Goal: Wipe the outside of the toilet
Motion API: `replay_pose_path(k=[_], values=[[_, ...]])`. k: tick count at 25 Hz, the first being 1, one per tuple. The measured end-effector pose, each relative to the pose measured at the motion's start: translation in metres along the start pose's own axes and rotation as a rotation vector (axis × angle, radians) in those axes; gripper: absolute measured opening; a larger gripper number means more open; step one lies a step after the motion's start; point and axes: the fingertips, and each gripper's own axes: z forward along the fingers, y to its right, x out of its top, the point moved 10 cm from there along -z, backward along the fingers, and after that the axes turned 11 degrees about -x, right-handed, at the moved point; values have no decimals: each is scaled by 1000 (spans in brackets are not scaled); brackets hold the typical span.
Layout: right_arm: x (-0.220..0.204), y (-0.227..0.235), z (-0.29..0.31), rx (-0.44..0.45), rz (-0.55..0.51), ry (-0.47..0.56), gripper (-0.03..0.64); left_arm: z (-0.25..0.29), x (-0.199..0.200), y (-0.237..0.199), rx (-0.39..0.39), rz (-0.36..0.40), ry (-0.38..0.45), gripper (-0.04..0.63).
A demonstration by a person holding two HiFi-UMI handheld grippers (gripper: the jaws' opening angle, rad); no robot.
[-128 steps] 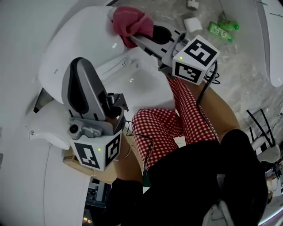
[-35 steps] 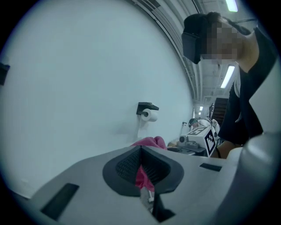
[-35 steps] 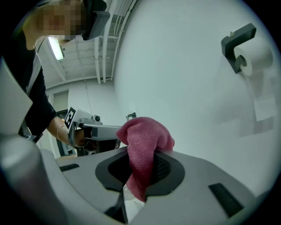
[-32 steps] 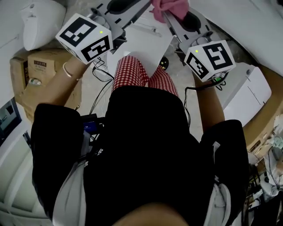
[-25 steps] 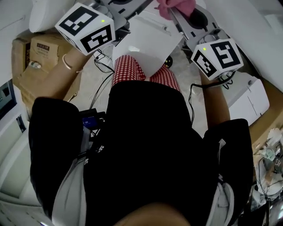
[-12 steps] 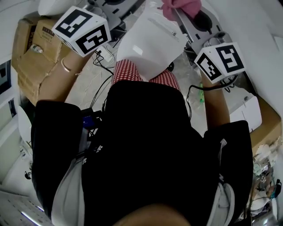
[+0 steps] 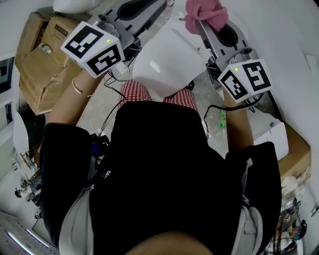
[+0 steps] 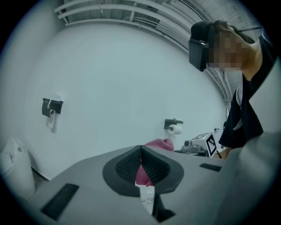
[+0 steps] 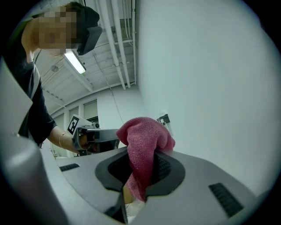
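In the head view the white toilet (image 7: 167, 62) shows just beyond the person's red-checked trousers. My right gripper (image 7: 202, 21) is above the toilet's right side, shut on a pink cloth (image 7: 205, 11). In the right gripper view the pink cloth (image 9: 145, 149) bulges out over the closed jaws, with only the white wall behind it. My left gripper (image 7: 153, 5) is held up over the toilet's left side. Its jaws (image 8: 140, 153) are shut with nothing between them, and the cloth shows behind them.
Cardboard boxes (image 7: 42, 55) lie on the floor to the left. A white unit (image 7: 269, 137) and another box are on the right. Cables (image 7: 107, 107) trail across the floor. On the wall are a toilet-paper holder (image 8: 174, 126) and a small bracket (image 8: 52, 108).
Five seconds ago the right gripper held the cloth on the toilet's top. Since then the head view has swung round, and both grippers now sit higher in the frame.
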Motion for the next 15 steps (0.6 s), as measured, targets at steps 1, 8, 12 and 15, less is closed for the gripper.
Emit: replay_pose_path(k=[1, 8, 12, 15], values=[[-3, -2, -1, -4, 3, 2, 78, -4, -2, 1, 8, 1, 4, 9], [-15, -21, -11, -104, 0, 12, 78, -21, -8, -1, -20, -11, 48, 10], [-17, -51, -25, -183, -18, 34, 78, -50, -13, -1, -41, -10, 66, 10], [-18, -75, -33, -231, -44, 44, 78, -70, -16, 2, -68, 7, 67, 10]])
